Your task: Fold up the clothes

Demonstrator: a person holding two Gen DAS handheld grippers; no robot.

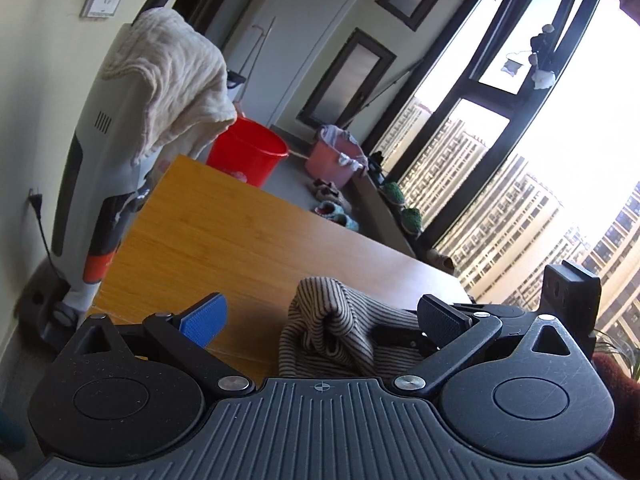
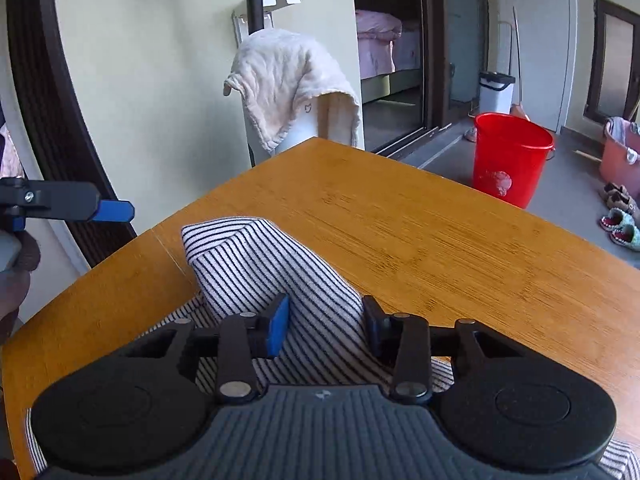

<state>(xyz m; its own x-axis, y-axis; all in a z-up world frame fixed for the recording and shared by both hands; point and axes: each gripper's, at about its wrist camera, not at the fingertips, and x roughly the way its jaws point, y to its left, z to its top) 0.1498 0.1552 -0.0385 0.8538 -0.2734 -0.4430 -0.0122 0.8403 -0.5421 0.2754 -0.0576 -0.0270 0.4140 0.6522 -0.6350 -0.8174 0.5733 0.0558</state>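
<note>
Right gripper (image 2: 324, 326) sits partly open over the near end of the striped garment (image 2: 256, 264) on our wooden table (image 2: 440, 240), pads not squeezing it. Left gripper (image 1: 320, 316) is spread wide, the cloth bunched loosely between its fingers.
</note>
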